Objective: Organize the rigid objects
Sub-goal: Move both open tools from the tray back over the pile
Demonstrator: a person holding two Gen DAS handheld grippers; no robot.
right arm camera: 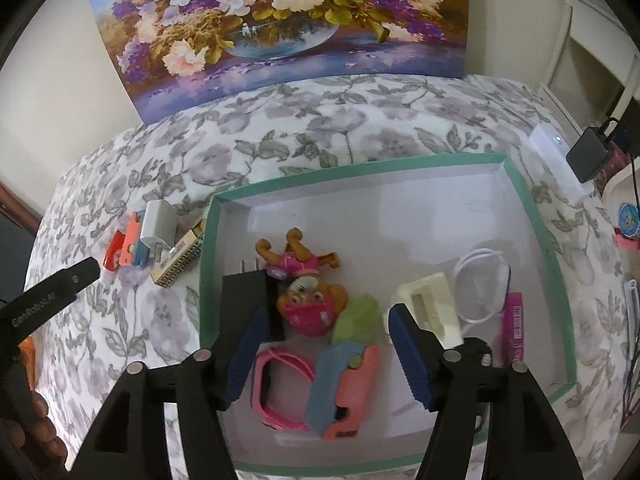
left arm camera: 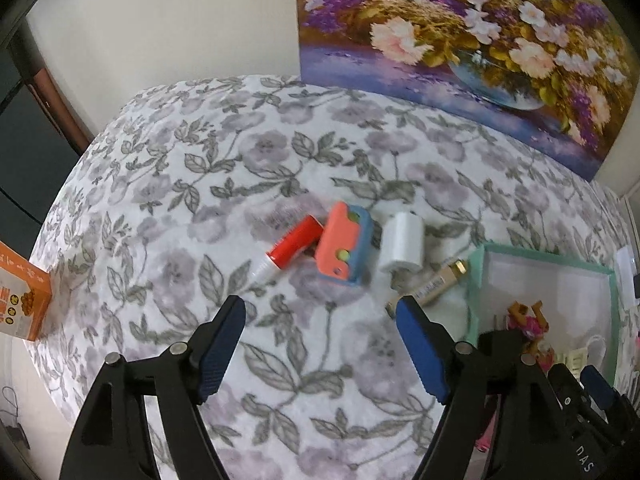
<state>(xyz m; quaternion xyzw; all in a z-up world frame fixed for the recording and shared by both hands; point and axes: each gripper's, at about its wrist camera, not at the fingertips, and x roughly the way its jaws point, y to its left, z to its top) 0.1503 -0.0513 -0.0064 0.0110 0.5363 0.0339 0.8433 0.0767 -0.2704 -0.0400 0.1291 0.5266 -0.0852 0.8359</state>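
On the floral cloth lie a red tube (left arm camera: 294, 246), a coral-and-blue cutter (left arm camera: 344, 247), a white charger (left arm camera: 402, 242) and a gold-tipped box (left arm camera: 434, 285). My left gripper (left arm camera: 320, 316) is open and empty, just short of them. The green-rimmed white box (right arm camera: 210, 264) holds a dog toy (right arm camera: 308, 300), a black adapter (right arm camera: 248, 300), a pink band (right arm camera: 280, 388), a second coral-and-blue cutter (right arm camera: 344, 388), a cream block (right arm camera: 432, 308), a white cable (right arm camera: 480, 284) and a pink pack (right arm camera: 514, 328). My right gripper (right arm camera: 324, 320) is open and empty above the box's contents.
A flower painting (right arm camera: 280, 20) leans on the wall behind the table. An orange carton (left arm camera: 20, 300) stands at the left table edge. A white device (right arm camera: 552, 160) and a black plug (right arm camera: 590, 156) sit at the right edge. The same four loose items show left of the box (right arm camera: 152, 240).
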